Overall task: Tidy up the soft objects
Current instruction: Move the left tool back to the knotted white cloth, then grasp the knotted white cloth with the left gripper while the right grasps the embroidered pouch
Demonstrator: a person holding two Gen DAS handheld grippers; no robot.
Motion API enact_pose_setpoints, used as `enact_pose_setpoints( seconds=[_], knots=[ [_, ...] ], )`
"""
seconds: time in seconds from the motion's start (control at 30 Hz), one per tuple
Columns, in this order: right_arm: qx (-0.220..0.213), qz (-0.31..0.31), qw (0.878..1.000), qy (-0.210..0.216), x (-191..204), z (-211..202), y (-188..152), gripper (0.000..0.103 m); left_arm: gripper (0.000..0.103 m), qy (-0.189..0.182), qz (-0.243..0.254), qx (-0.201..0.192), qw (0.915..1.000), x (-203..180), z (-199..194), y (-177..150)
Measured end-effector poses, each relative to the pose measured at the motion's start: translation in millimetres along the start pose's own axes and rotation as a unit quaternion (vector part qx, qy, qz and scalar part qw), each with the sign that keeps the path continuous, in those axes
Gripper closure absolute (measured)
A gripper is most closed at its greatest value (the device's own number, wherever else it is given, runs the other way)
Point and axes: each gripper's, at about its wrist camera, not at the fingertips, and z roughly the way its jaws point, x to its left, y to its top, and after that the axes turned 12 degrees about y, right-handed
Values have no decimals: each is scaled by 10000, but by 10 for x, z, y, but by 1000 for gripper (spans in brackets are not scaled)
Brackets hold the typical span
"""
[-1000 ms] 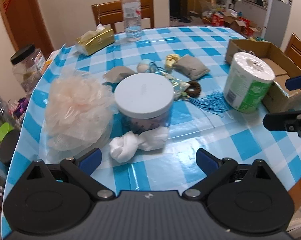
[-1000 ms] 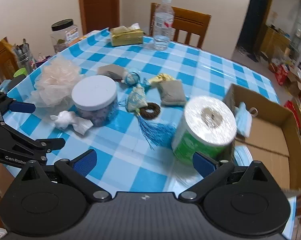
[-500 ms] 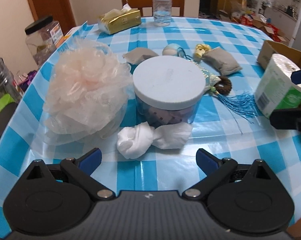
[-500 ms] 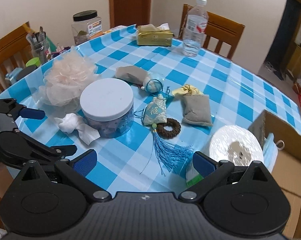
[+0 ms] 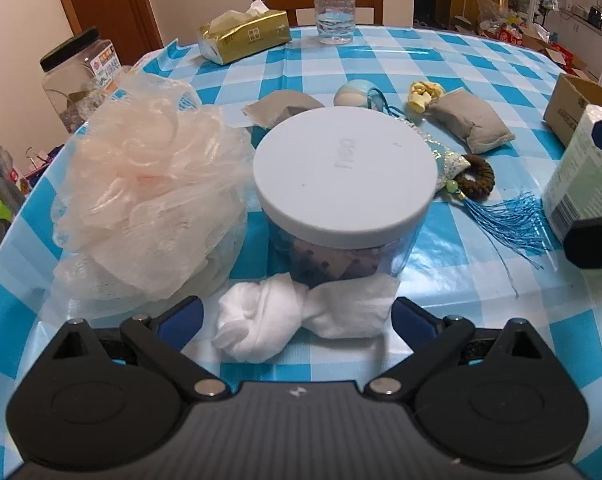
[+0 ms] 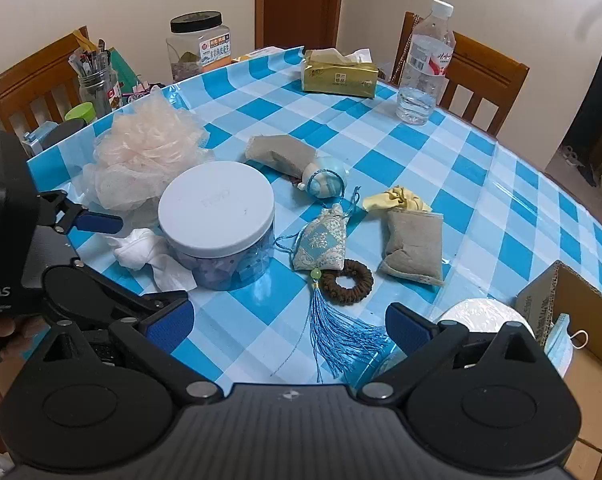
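Observation:
A knotted white cloth (image 5: 297, 320) lies on the checked tablecloth against a white-lidded jar (image 5: 343, 168). My left gripper (image 5: 297, 318) is open, its fingers either side of the cloth; it also shows in the right wrist view (image 6: 141, 264) with the cloth (image 6: 141, 248). A peach mesh pouf (image 5: 141, 200) sits left of the jar. Two grey pouches (image 6: 413, 246) (image 6: 281, 152), a patterned sachet with blue tassel (image 6: 321, 240), a small blue ball (image 6: 325, 184) and a yellow cloth (image 6: 397, 198) lie mid-table. My right gripper (image 6: 289, 326) is open and empty over the tassel.
A toilet roll (image 6: 477, 312) and a cardboard box (image 6: 581, 312) holding a face mask stand at the right. A tissue pack (image 6: 339, 72), water bottle (image 6: 423, 64) and black-lidded jar (image 6: 199, 44) stand at the back. Wooden chairs surround the table.
My left gripper has moved forward and down until its open fingers straddle the white cloth. My right gripper has pulled back left from the toilet roll, over the tassel.

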Motion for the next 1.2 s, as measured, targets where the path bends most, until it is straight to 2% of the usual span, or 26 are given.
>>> enact_pose_setpoints(
  seconds=[0.17,0.3,0.47,0.8,0.97,1.0,1.2],
  knots=[
    [35,15,10000,64,-41,23,0,0,6,-303,7,188,9994,5,93,15],
    [70,24,10000,35,-76,62,4,0,14,-242,162,143,9995,-3,68,-1],
    [58,-29,9999,-110,-105,146,67,0,18,-222,48,189,9996,47,85,-4],
    [-55,83,9971,-757,-200,435,275,19,19,-201,-121,258,9994,46,104,1],
    [-98,291,9962,-813,-264,579,316,30,21,-200,-174,307,9992,62,97,-10],
    [-107,326,9962,-795,-282,608,322,35,22,-189,-176,312,9992,63,95,-10],
    [-50,481,9963,-706,-359,785,360,36,22,-180,-245,379,9988,74,97,-3]
  ],
)
